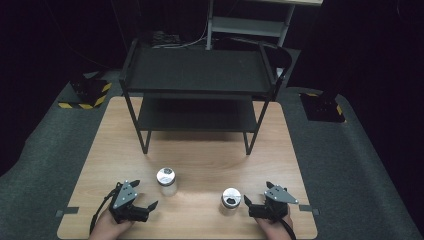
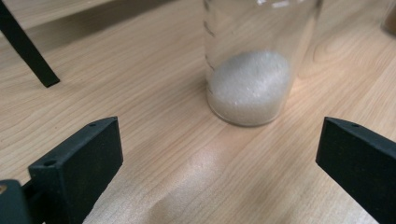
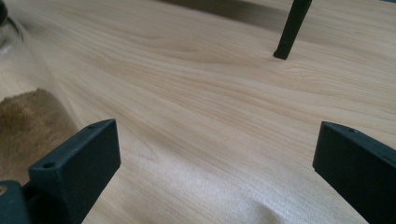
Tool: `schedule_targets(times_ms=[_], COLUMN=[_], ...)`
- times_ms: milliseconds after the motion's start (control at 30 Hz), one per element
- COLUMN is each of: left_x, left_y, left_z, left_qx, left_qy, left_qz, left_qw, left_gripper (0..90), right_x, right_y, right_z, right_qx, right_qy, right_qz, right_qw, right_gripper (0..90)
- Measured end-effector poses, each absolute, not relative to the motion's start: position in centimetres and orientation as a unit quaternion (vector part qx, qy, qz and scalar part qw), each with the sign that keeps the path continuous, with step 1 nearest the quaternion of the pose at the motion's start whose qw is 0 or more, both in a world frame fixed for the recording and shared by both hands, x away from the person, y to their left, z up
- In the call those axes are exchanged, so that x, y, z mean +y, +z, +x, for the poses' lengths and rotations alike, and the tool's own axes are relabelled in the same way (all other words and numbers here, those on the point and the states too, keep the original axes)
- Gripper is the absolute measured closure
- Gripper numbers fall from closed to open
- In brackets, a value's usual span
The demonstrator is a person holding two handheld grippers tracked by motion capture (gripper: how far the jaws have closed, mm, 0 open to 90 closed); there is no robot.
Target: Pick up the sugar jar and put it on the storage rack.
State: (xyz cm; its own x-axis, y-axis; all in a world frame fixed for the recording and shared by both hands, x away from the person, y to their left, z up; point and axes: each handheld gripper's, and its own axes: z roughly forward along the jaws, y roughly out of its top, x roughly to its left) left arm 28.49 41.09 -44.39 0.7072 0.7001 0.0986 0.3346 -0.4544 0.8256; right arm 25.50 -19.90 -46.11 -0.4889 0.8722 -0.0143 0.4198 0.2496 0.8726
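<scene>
Left gripper (image 1: 146, 196) jaws wide, empty, near table (image 1: 200, 160) front-left corner; salt jar (image 1: 166, 181) (white grains) just ahead. Right gripper (image 1: 256, 195) wide, empty, front-right corner; brown-spice jar (image 1: 230, 201) just beside. Black shelf rack (image 1: 197, 90) at back edge.

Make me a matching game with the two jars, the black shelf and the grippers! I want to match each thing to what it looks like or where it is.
Things:
1. jar near the left gripper
2. jar near the right gripper
3. black shelf rack
4. left gripper

Descriptions:
A. stands at the far side of the table
B. holds white grains
C. jaws wide open, nothing between them
D. holds brown powder

Pairs: 1-B, 2-D, 3-A, 4-C
</scene>
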Motion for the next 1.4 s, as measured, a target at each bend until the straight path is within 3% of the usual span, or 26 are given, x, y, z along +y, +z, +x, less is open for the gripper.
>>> schedule_targets(times_ms=[200, 1000, 1400], left_x=[40.2, 41.1, 42.9], left_y=[-44.1, -44.3, -43.7], left_z=[28.4, 28.5, 27.7], left_qx=[0.301, 0.311, 0.325], left_qy=[0.227, 0.215, 0.204], left_qz=[0.837, 0.827, 0.802], left_qw=[0.397, 0.415, 0.458], left_gripper=[0.9, 1.2, 1.1], right_x=[-20.3, -20.5, -20.5], right_y=[-46.2, -46.3, -46.2], right_z=[25.2, 24.7, 24.8], right_qx=[0.736, 0.742, 0.744], right_qy=[0.437, 0.437, 0.437], right_qz=[0.446, 0.433, 0.431], right_qw=[0.262, 0.266, 0.264], right_gripper=[0.2, 0.3, 0.2])
